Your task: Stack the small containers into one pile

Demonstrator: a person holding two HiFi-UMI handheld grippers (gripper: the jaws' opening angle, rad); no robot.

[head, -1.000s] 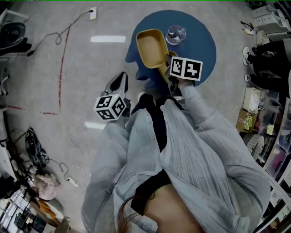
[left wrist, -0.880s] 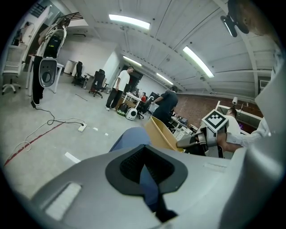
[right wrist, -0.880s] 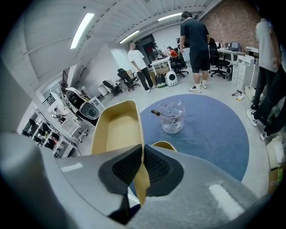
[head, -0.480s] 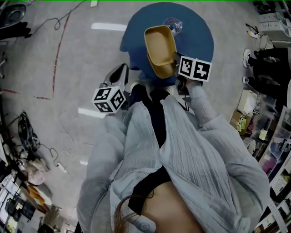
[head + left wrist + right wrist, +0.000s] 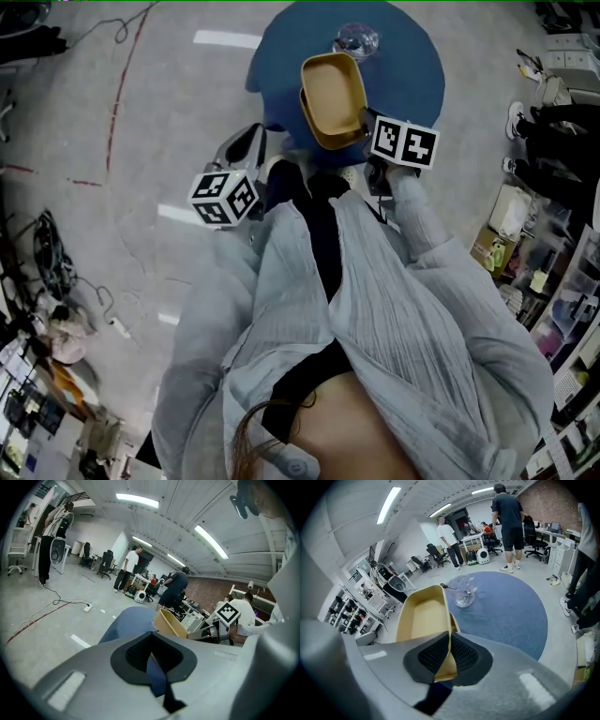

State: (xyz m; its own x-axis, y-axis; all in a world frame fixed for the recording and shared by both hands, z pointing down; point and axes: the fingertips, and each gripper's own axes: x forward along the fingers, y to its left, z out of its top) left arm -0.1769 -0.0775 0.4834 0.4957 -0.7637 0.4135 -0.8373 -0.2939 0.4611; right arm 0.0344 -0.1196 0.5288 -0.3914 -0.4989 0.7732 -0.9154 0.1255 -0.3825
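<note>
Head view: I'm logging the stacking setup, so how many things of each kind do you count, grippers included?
Yellow container: 1
Clear bowl: 1
Grippers: 2, the left gripper and the right gripper
Total: 4

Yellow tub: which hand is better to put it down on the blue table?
The right. The right gripper is shut on the wall of the yellow tub, over the blue table. The left gripper holds nothing, off to the side.
</note>
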